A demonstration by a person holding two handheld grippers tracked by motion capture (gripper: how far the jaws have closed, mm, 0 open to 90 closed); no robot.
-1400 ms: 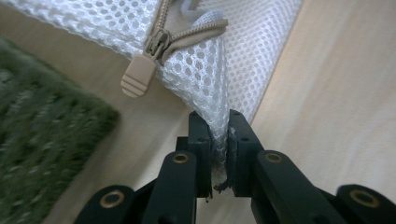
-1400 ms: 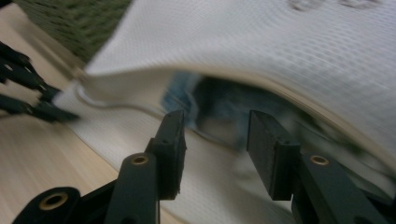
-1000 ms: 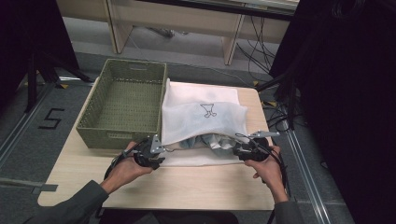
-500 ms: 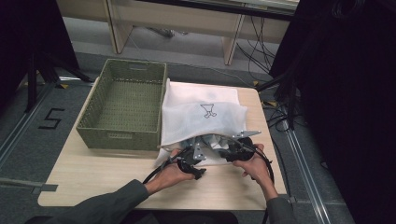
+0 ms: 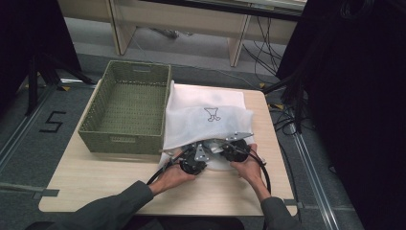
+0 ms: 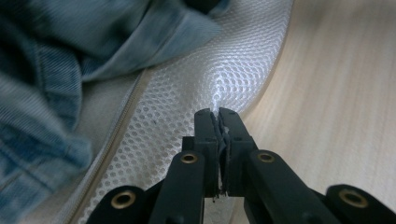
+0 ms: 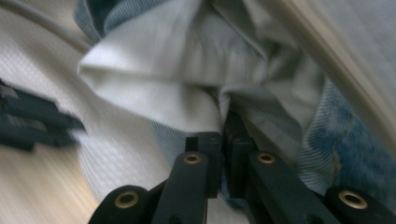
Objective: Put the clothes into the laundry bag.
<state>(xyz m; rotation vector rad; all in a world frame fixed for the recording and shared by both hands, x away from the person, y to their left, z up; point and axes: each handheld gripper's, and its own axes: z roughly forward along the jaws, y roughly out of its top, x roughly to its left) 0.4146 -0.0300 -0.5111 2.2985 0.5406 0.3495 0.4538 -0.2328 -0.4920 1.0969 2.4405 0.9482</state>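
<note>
left tool [image 6: 218, 114] has just closed, pinching the mesh bag [image 6: 196, 88] edge on the bench [image 6: 336, 93]; right tool [image 7: 227, 122] has just clamped the white cloth [image 7: 154, 70].

Laundry bag [image 5: 206, 117]: white mesh with a small black print on top — lies flat on the table's right half, just beside the basket, mouth toward the person.
Zip edge [image 6: 122, 122]: open.
Contents: blue denim [image 6: 51, 56] and pale cloth [image 7: 177, 56] — bunched at the mouth.
</note>
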